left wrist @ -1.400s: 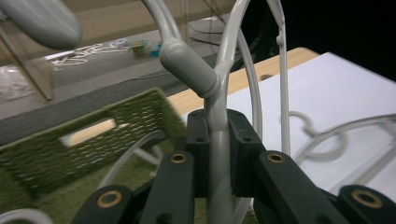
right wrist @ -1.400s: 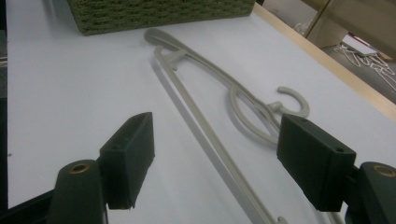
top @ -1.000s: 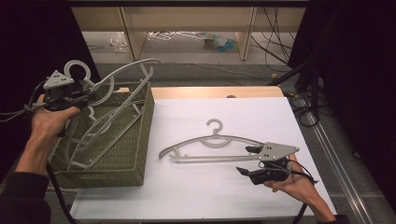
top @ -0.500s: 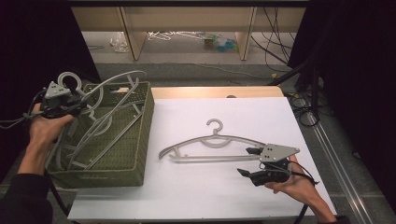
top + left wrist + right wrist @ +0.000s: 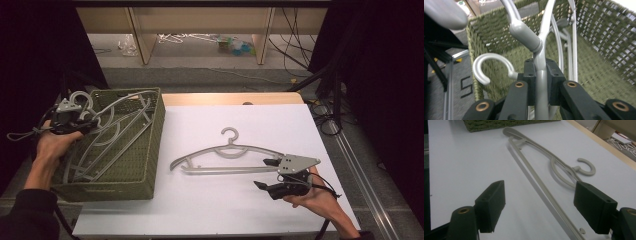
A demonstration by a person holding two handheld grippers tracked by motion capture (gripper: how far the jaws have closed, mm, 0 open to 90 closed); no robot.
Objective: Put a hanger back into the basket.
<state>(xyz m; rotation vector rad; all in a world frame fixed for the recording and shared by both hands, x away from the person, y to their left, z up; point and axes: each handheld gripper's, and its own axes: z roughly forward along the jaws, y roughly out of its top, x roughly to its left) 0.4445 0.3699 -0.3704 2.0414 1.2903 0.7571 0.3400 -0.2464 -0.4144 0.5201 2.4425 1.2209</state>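
Left tool clenched on grey plastic hanger, held over green woven basket. Right tool released, spread around second hanger lying flat on white table.

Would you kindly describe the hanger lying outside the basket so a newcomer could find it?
Start at the white table; right of the green woven basket lies one grey hanger, flat. Unlike the hangers in the basket, it lies alone, by the open right gripper.
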